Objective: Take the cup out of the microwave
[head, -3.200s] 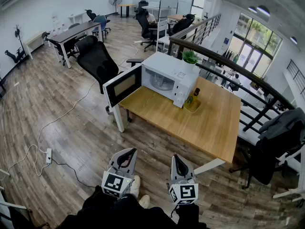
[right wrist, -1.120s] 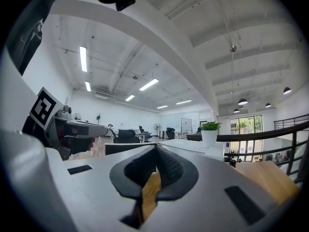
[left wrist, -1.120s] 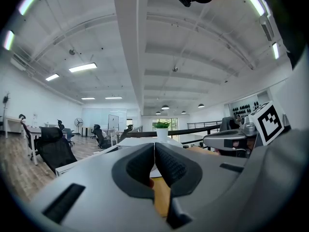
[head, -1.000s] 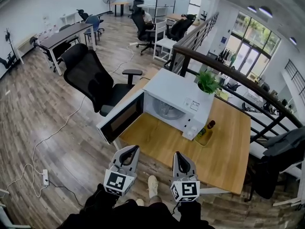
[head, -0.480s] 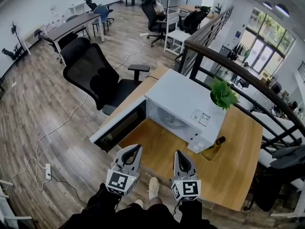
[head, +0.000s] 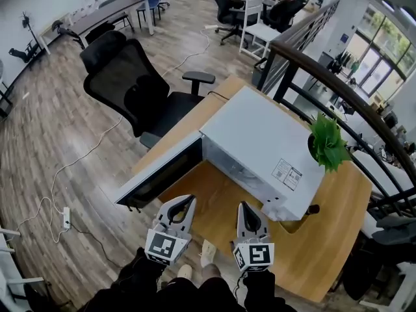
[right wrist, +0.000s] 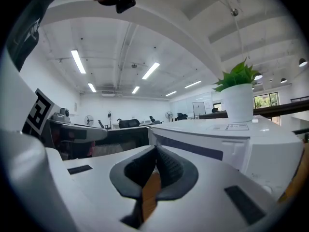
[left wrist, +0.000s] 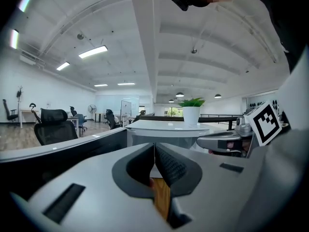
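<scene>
The left gripper (head: 184, 202) and the right gripper (head: 244, 208) sit side by side, low and roughly level, both aimed at the microwave (head: 260, 147) just ahead of them. That pose suits an approach rather than a grasp. Each gripper's own view shows its 2 pads pressed together at the tips with nothing between them, only the wood of the table (head: 328, 242) showing below. Both are therefore closed and empty, which makes sense while there is nothing within reach to take.

The microwave door (head: 159, 172) hangs wide open, ahead of the left gripper and off to its left. This leaves the mouth of the cavity facing the 2 grippers. Seen from the head, the roof of the microwave covers the cavity, and neither gripper view looks inside it. The cup appears in no view, so it is presumably in the cavity, straight ahead of the grippers.

A potted plant (head: 327, 145) stands beyond the microwave, ahead and to the right of the right gripper. An office chair (head: 130, 83) is far ahead and to the left of the left gripper, past the door. Neither lies in the path. Before reaching in, whichever gripper goes for the cup will need to open its jaws.
</scene>
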The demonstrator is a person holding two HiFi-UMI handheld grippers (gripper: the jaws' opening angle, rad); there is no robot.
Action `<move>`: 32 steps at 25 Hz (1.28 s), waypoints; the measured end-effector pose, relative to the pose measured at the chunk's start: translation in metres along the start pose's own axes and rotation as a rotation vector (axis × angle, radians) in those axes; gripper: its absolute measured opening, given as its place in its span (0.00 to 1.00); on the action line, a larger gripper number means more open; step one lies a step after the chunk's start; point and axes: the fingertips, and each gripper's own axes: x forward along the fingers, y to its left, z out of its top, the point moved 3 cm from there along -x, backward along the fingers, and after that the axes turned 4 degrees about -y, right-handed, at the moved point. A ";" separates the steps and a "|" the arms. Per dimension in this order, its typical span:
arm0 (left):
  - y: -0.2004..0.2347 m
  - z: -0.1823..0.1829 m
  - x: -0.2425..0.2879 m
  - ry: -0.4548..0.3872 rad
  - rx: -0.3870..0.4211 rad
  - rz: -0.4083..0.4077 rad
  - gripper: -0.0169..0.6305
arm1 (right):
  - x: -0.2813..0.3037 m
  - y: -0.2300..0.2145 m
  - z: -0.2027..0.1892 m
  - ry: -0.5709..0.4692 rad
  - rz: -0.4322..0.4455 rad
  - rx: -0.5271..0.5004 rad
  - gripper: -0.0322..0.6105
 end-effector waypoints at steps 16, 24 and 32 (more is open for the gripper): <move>0.028 -0.046 0.072 0.056 -0.025 0.029 0.07 | 0.084 -0.039 -0.059 0.074 0.056 0.058 0.08; 0.043 -0.058 0.089 0.031 -0.050 0.046 0.07 | 0.118 -0.039 -0.079 0.107 0.122 0.080 0.27; 0.055 -0.076 0.099 0.099 -0.065 0.058 0.07 | 0.147 -0.042 -0.099 0.148 0.153 0.088 0.35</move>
